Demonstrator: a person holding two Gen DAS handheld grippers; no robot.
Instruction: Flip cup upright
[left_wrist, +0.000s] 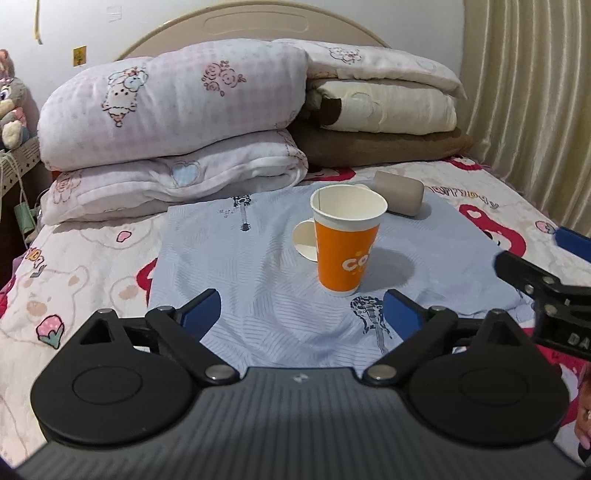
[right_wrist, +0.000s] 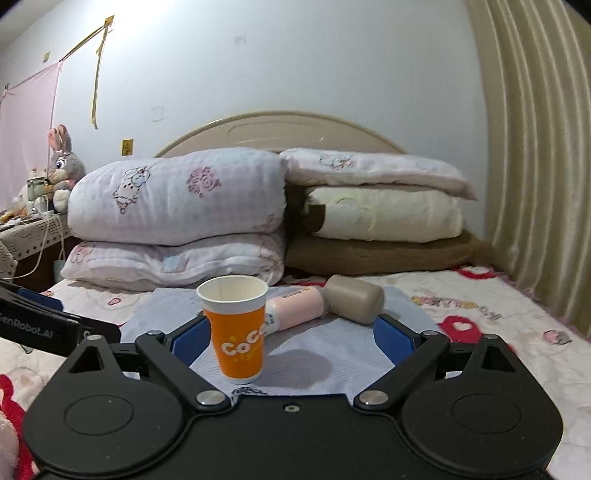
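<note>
An orange and white paper cup (left_wrist: 347, 240) with a paper handle stands upright, mouth up, on a light blue cloth (left_wrist: 258, 266) on the bed. My left gripper (left_wrist: 302, 312) is open and empty, a little short of the cup. In the right wrist view the cup (right_wrist: 236, 328) stands between my right gripper's fingers, close to the left blue pad (right_wrist: 192, 341) and apart from the right one. My right gripper (right_wrist: 291, 339) is open. Its black frame shows at the right edge of the left wrist view (left_wrist: 546, 291).
A pink bottle with a taupe cap (right_wrist: 325, 304) lies on its side behind the cup. Folded quilts and pillows (left_wrist: 177, 136) are stacked at the headboard. A curtain (left_wrist: 535, 92) hangs on the right. A bedside table with plush toys (right_wrist: 55, 173) stands on the left.
</note>
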